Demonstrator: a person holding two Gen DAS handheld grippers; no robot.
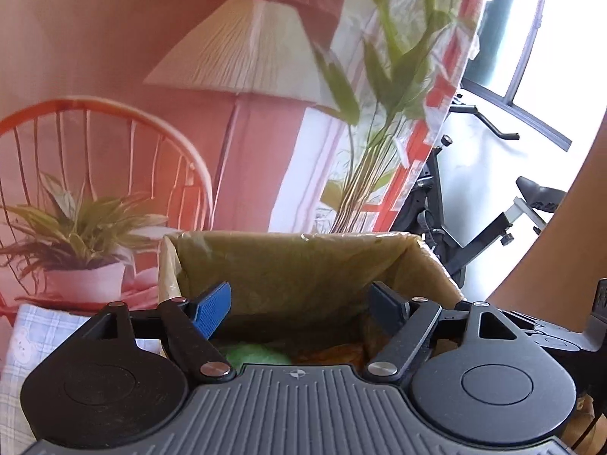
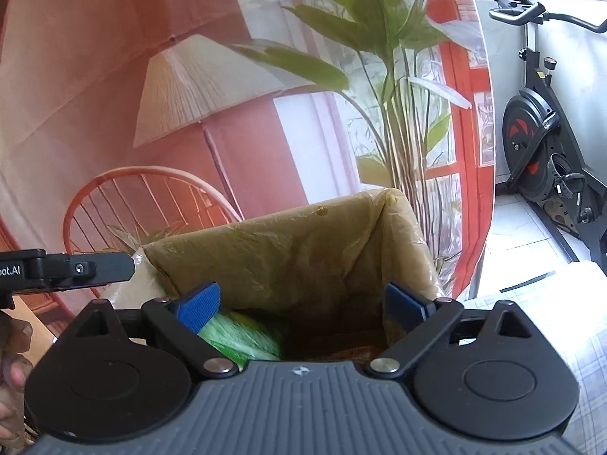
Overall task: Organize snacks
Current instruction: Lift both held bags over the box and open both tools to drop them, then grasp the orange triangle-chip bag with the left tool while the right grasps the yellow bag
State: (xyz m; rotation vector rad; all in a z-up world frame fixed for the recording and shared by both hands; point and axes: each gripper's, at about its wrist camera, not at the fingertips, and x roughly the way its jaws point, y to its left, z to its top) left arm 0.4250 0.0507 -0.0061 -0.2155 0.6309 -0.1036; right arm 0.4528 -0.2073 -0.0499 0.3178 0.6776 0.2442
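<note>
This looks like a room in a home, partly dressed as a set. A printed backdrop (image 1: 246,121) hangs behind everything and fills the left and centre of both views: it pictures a pleated lampshade, a rattan chair, potted plants and a red-framed window. Past its edge, at the right of the frames, stands a real exercise bike (image 2: 546,144) on a pale tiled floor (image 2: 523,223), with a bright window (image 1: 546,38) in the upper right of the left wrist view. A checked cloth (image 1: 41,345) lies at the lower left there. In the foreground sits a box lined with a plastic bag (image 2: 303,254), snack packets inside.
</note>
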